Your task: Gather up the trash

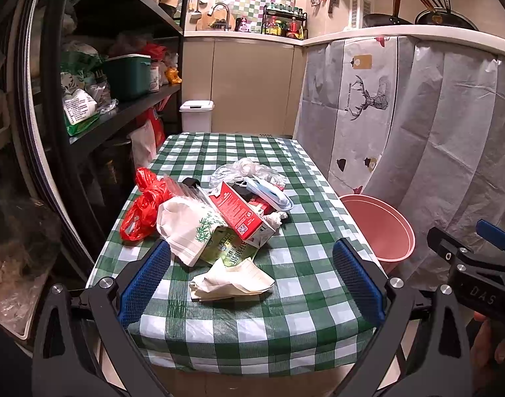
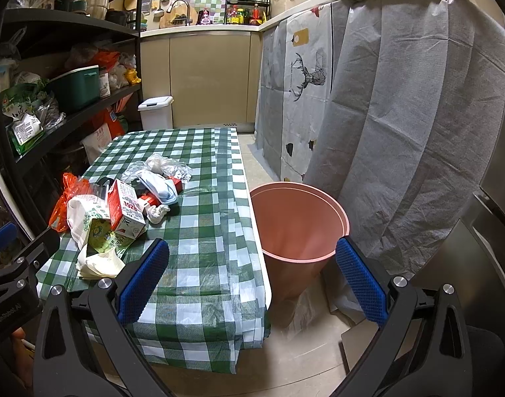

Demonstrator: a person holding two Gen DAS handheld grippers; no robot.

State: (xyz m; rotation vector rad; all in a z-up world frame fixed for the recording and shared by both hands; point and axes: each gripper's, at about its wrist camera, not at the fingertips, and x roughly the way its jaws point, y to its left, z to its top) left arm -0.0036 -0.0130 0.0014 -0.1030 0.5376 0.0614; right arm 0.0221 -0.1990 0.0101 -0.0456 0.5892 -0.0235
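Note:
A pile of trash lies on the green checked table (image 1: 285, 301): a red milk carton (image 1: 235, 213), a red plastic bag (image 1: 141, 208), a white paper bag with green leaves (image 1: 186, 228), a crumpled tissue (image 1: 230, 281), a blue face mask (image 1: 269, 192) and a clear plastic bag (image 1: 242, 168). My left gripper (image 1: 250, 284) is open and empty above the table's near end, with the tissue between its fingers. My right gripper (image 2: 250, 281) is open and empty, over the table's right edge next to the pink bucket (image 2: 298, 225). The carton (image 2: 125, 206) and tissue (image 2: 98, 264) lie to its left.
The pink bucket (image 1: 381, 228) stands on the floor right of the table. A black shelf rack (image 1: 120, 112) full of goods runs along the left. A grey curtain (image 2: 401, 125) hangs under the counter on the right. A white lidded bin (image 1: 196, 115) stands beyond the table.

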